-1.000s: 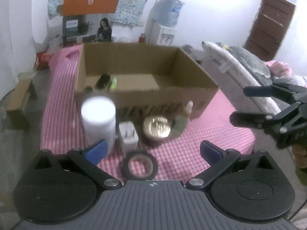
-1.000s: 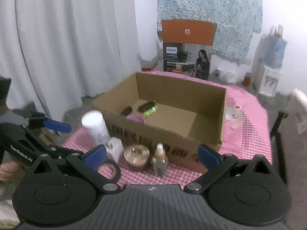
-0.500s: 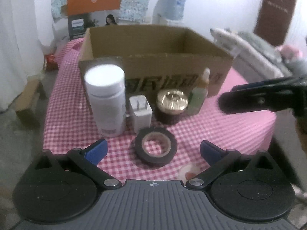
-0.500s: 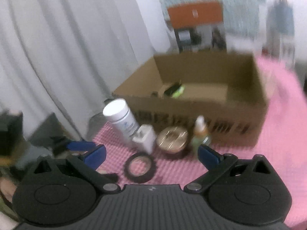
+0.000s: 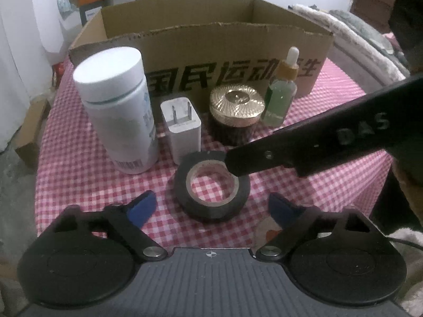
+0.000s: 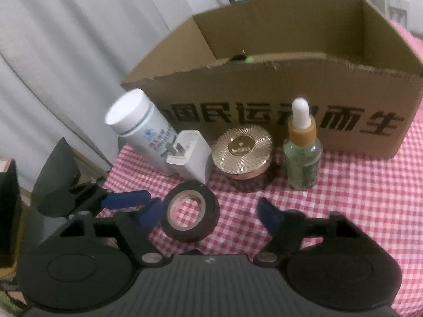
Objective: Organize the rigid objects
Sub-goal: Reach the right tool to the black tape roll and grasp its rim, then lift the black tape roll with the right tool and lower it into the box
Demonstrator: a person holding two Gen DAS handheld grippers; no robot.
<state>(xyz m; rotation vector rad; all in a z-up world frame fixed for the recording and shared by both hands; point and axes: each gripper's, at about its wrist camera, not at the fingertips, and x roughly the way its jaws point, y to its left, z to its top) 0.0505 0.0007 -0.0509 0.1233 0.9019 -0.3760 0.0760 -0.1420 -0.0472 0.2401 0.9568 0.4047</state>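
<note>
A black tape roll (image 5: 211, 185) (image 6: 190, 214) lies flat on the pink checked cloth. Behind it stand a white bottle (image 5: 119, 111), a white plug charger (image 5: 182, 129), a gold-lidded jar (image 5: 236, 113) and a green dropper bottle (image 5: 281, 92), all in front of the open cardboard box (image 5: 211, 39). My left gripper (image 5: 211, 208) is closing, with the roll just ahead between its tips and neither pad touching it. My right gripper (image 6: 208, 212) is closing too. The roll sits by its left finger and its right finger stands apart. One right-gripper finger (image 5: 304, 145) reaches over the roll's far rim.
The box (image 6: 290, 84) holds small dark and green items (image 6: 244, 58). A white curtain (image 6: 66, 52) hangs beyond the table's left edge. Grey and white bedding (image 5: 357, 34) lies to the right. The left gripper's blue pad (image 6: 124, 201) shows beside the roll.
Both grippers have sunk toward the table and come close to the tape roll. The right gripper's finger has swung in over the roll. Both pairs of jaws stand narrower.
</note>
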